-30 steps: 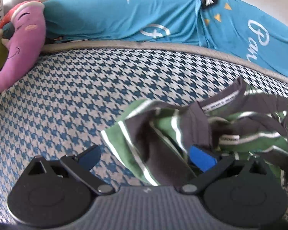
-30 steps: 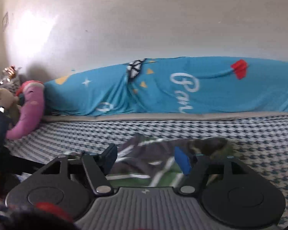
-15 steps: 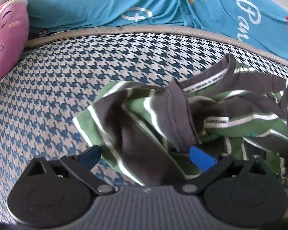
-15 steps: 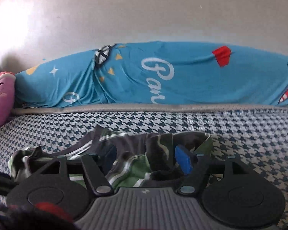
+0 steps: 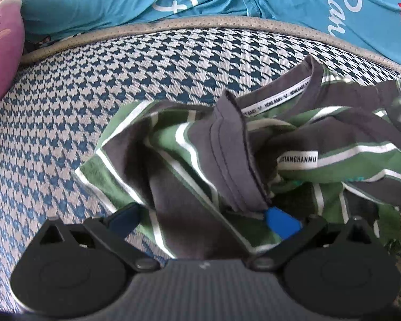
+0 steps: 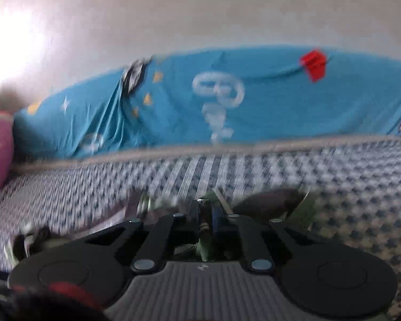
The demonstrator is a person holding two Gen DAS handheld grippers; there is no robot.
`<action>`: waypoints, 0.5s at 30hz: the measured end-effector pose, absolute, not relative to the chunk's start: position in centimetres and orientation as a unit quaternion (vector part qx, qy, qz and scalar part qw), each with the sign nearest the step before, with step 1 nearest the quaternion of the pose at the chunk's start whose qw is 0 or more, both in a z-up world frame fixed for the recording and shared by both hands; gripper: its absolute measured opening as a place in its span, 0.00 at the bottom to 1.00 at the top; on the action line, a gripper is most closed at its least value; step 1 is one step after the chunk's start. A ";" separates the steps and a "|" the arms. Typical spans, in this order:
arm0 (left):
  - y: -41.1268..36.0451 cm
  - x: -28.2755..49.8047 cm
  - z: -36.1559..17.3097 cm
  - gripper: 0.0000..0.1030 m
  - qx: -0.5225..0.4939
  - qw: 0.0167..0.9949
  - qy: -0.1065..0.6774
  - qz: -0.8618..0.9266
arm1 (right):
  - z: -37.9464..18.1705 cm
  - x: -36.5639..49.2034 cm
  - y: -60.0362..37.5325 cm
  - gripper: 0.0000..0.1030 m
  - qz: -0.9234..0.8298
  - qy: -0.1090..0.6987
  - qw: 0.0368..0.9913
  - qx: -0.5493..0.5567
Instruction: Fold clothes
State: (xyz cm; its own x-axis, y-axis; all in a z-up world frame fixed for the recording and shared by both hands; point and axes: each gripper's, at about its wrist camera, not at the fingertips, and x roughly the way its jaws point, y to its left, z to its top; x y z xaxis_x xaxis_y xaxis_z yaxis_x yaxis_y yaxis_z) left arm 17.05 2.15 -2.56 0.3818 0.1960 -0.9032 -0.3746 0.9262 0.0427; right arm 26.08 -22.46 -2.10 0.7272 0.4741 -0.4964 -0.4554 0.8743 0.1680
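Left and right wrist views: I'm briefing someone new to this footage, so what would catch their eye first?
The crumpled green, grey and white striped garment lies on the houndstooth bed cover, with the open left gripper over its near edge. The right gripper is shut on a fold of it. Behind, a bright blue printed sheet runs along the wall.

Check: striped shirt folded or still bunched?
Bunched. The striped shirt lies crumpled on the checked bedcover, collar twisted, layers overlapping unevenly.
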 end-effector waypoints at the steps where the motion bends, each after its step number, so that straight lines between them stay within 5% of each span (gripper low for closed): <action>1: 2.1 17.2 -2.5 1.00 -0.084 0.828 0.527 0.175 | -1.2 26.1 -22.9 0.10 0.244 0.257 0.934 0.032; 9: 1.9 17.2 -1.7 1.00 -0.067 0.840 0.507 0.181 | 5.1 24.4 -25.9 0.10 0.200 0.136 0.964 0.114; 15: 2.5 17.0 -1.7 1.00 -0.075 0.841 0.502 0.187 | 4.3 24.8 -26.7 0.17 0.147 0.142 0.973 0.106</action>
